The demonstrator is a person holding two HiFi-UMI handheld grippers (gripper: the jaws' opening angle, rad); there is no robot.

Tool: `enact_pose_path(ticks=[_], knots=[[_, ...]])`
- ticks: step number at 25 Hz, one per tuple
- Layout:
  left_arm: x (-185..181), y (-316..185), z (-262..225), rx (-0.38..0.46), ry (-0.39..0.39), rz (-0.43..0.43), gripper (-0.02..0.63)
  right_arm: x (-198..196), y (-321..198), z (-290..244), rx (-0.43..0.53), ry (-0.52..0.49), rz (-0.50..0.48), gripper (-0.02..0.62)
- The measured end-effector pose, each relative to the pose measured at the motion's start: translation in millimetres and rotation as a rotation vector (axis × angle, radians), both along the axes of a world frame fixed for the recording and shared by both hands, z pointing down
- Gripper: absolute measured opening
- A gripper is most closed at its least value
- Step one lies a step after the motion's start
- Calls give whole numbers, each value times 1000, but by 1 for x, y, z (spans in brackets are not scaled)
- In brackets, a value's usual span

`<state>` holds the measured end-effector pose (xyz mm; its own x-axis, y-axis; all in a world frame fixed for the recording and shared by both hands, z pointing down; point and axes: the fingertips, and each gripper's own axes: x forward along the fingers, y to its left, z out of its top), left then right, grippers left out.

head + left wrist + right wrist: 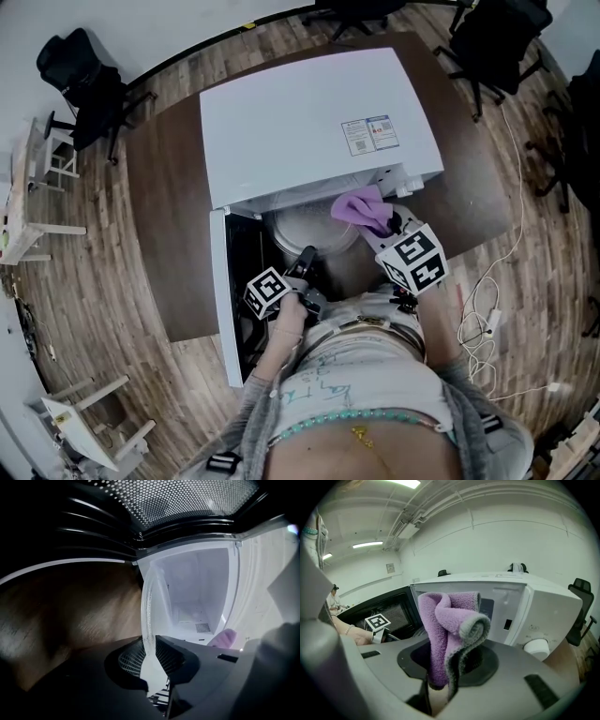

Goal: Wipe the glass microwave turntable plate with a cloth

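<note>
Glass plate [146, 604], rim in left tongs [149, 645]; purple cloth [446, 620] (grey-edged), bunched in right tongs [444, 667]

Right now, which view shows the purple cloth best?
Right gripper view: purple cloth fills the centre, pinched between the jaws. Head view shows it small by the microwave opening; left gripper view catches only a corner.

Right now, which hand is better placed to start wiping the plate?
Right. The right gripper holds the purple cloth in its jaws; the left gripper is clamped on the rim of the glass plate, so it can only steady it.
</note>
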<state>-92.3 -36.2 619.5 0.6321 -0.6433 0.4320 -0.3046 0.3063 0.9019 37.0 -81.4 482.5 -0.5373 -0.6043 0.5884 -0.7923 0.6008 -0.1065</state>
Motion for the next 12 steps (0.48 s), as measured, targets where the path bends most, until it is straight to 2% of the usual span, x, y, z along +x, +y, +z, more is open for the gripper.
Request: enact_pose_path(ticks=[12], knots=[[3, 1, 7, -18, -12, 35, 81, 5, -7, 6, 4, 7, 22, 115]])
